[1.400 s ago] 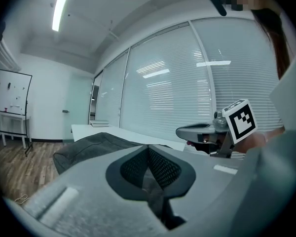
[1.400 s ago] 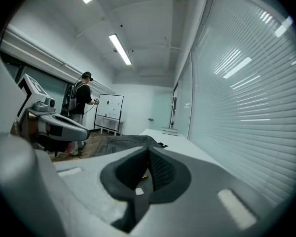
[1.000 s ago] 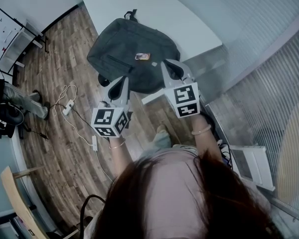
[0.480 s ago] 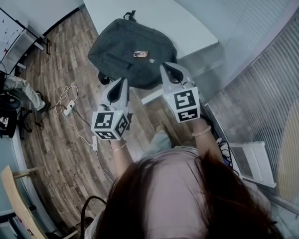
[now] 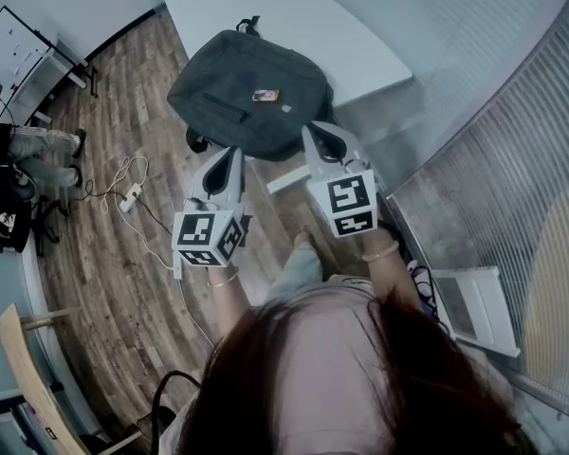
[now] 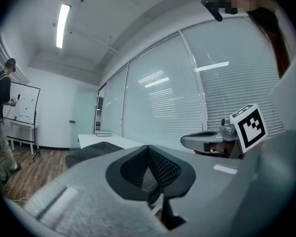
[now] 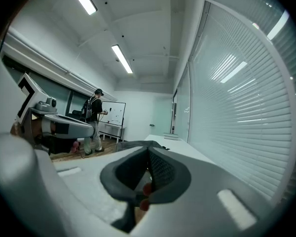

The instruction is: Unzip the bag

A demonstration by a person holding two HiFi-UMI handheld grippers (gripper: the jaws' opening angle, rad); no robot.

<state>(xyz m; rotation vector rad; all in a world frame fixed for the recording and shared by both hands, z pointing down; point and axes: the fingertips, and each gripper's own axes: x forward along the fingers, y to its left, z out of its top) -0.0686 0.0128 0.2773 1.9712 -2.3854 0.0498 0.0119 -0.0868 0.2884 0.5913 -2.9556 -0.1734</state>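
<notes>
Bag (image 5: 251, 93) slightly higher, zipper indistinct.

Bag (image 5: 251, 102) on white table (image 5: 356, 41), left gripper (image 5: 233, 153) and right gripper (image 5: 315, 131) nearby

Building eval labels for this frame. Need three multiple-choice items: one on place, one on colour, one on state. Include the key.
1. Where does the bag lie?
A. on the floor
B. on the white table
C. on a chair

2. What colour is the bag?
A. dark grey
B. red
C. white

3. How do the left tool and right tool stand?
A. both open
B. left shut on the zip
C. both shut, empty, short of the bag

Key: B, the bag rests on the tabletop; A, its fabric is dark grey all over; C, each tool's jaws meet with nothing between them, clear of the bag.
</notes>
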